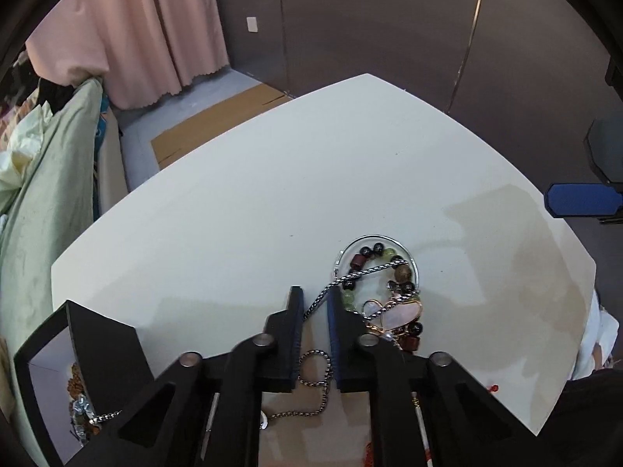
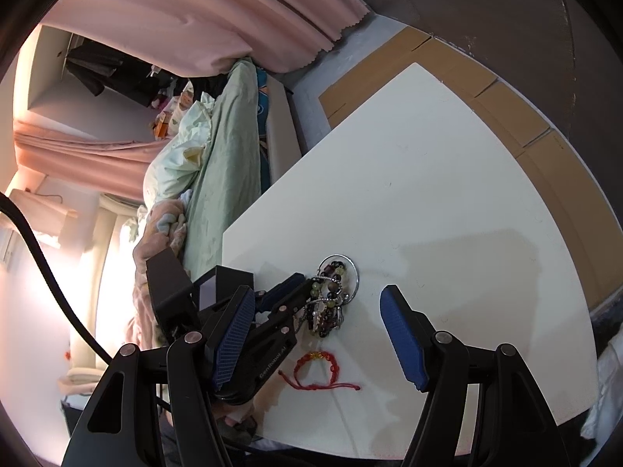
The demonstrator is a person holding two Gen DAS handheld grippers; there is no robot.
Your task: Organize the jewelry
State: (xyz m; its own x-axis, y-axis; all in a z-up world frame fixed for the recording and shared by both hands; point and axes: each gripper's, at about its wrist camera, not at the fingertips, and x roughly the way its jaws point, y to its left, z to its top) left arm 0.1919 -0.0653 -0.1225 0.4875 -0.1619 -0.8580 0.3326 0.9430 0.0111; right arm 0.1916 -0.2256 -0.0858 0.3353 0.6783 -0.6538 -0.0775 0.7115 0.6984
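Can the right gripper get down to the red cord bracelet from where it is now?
Probably yes. The red cord bracelet lies alone on the white table, just ahead of the open right gripper; the left gripper works further off.

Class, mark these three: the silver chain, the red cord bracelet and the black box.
silver chain (image 1: 352,277): left wrist view, on its links ahead of the jaws.
red cord bracelet (image 2: 311,357): right wrist view, on its knotted top.
black box (image 1: 103,334): left wrist view, on its dark outer wall.

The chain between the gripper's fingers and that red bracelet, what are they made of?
The chain looks like silver-toned metal: small shiny links that catch the light, though plated or solid can't be told. The red bracelet looks like matte knotted cord or thread with loose tails and a small gold-coloured bead, probably woven string.
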